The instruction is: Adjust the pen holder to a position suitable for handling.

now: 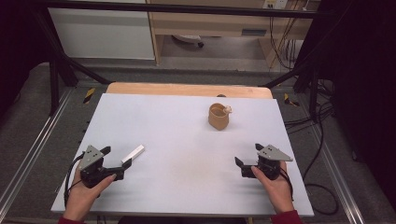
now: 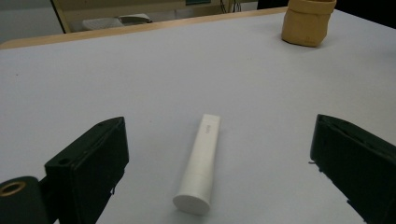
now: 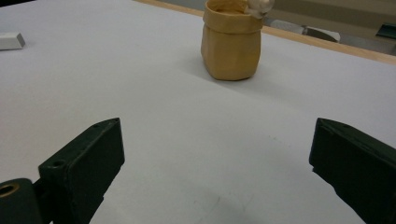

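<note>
From where I sit, the biggest thing in front of me is the bench point(image 1: 187, 154), its pale grey top almost bare, with a strip of wooden edge along the far side. On its far right part stands a small tan pouch-like holder point(image 1: 218, 116), upright, with something pale poking over its rim that I cannot identify. Near the left front corner lies the white tube point(image 1: 133, 154), flat on its side and well apart from the holder. My left hand-held gripper point(image 1: 116, 163) sits just beside it, jaws spread wide with nothing between the pads; my right hand-held gripper point(image 1: 247, 158) rests near the right front, also spread and empty, facing the holder. In the left gripper view the white tube lies straight ahead between the two open jaws, its long axis running nearly along the gripper's own line of sight, round cap end toward me and flat crimped end away, leaning a little to the right. So the left hand is plainly the nearer one, and I judge a short push forward would bring the jaws astride the tube's sides. There is a faint mark near the crimped end, too small to read.
</note>
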Available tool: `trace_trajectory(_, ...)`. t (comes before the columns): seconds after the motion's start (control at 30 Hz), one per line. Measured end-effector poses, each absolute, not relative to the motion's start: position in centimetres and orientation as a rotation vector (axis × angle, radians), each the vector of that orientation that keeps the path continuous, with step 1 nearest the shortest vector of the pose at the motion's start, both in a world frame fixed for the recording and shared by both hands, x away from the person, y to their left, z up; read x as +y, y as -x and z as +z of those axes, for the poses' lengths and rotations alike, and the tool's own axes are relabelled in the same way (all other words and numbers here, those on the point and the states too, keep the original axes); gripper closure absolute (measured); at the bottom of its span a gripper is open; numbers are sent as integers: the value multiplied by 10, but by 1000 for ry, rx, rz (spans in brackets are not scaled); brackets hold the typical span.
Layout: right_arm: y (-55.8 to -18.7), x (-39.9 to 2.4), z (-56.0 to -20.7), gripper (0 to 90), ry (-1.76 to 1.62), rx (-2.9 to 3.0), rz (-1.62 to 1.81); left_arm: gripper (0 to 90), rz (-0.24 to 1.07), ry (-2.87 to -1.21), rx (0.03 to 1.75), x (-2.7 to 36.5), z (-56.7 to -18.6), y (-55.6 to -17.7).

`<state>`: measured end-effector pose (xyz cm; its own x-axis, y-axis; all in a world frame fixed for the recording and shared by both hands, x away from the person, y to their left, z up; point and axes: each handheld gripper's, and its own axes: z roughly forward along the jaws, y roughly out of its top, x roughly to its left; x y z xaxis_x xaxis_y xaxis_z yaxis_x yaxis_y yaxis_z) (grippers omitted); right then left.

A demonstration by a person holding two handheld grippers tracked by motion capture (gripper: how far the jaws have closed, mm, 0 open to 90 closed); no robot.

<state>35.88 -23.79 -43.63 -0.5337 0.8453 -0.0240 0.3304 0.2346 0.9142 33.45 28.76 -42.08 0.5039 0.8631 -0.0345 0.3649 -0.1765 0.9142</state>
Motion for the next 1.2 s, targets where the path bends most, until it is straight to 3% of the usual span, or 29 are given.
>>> trace_trajectory(0.67, -350, -231, -437, 30, -1056, 2026, 1243, 50, 538, -1850, 1054, 277, -428, -337)
trace_trajectory(1.2, -348, -227, -437, 27, -1026, 2056, 1244, 70, 573, -2090, 997, 251, -406, -358)
